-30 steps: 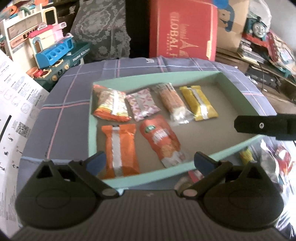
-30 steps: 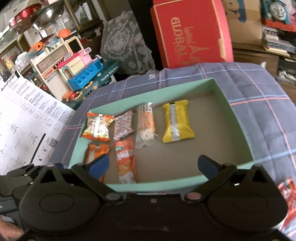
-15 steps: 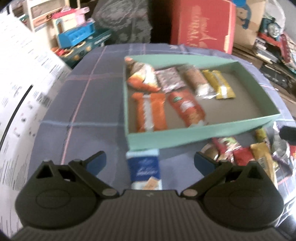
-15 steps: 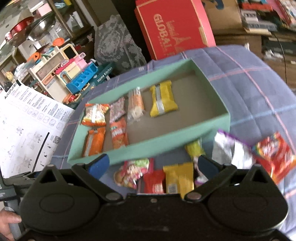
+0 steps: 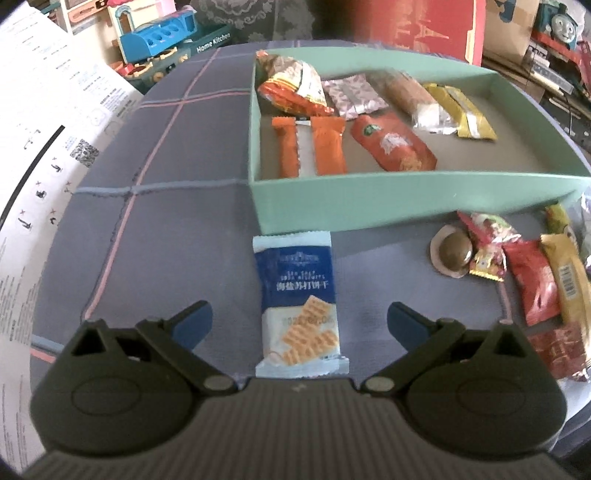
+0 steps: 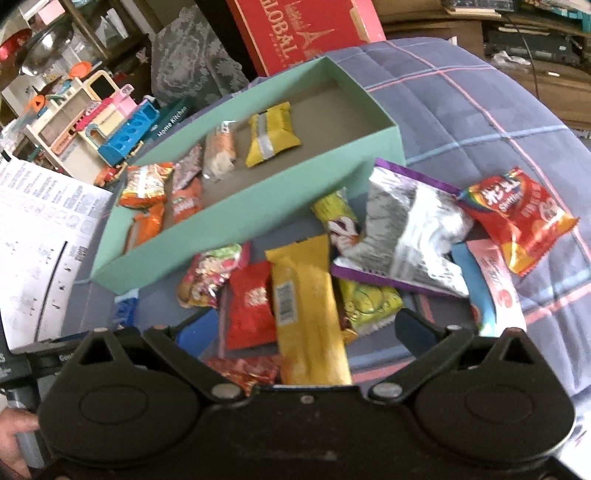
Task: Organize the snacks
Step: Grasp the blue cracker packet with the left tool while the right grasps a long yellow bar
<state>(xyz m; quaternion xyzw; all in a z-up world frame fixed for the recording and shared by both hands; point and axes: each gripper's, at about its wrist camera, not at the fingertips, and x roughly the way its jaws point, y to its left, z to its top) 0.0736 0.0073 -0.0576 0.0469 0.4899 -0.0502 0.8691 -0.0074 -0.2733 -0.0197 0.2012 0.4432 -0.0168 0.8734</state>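
A green box (image 5: 406, 201) holds several snack packs in two rows; it also shows in the right wrist view (image 6: 236, 225). My left gripper (image 5: 297, 321) is open, its fingers on either side of a blue cracker pack (image 5: 297, 299) that lies on the cloth in front of the box. My right gripper (image 6: 301, 332) is open above a pile of loose snacks, with a long yellow pack (image 6: 306, 310) between its fingers. A silver-purple bag (image 6: 410, 229) and a red bag (image 6: 517, 218) lie to the right.
The plaid cloth (image 5: 159, 192) covers the table. White instruction sheets (image 5: 37, 155) lie at the left. A red carton (image 6: 306, 33) and toys (image 6: 110, 122) stand behind the box. More loose snacks (image 5: 532, 280) lie right of the left gripper.
Both grippers have pulled back from over the box toward the near side. The blue cracker pack and the loose snack pile have come into view in front of the box.
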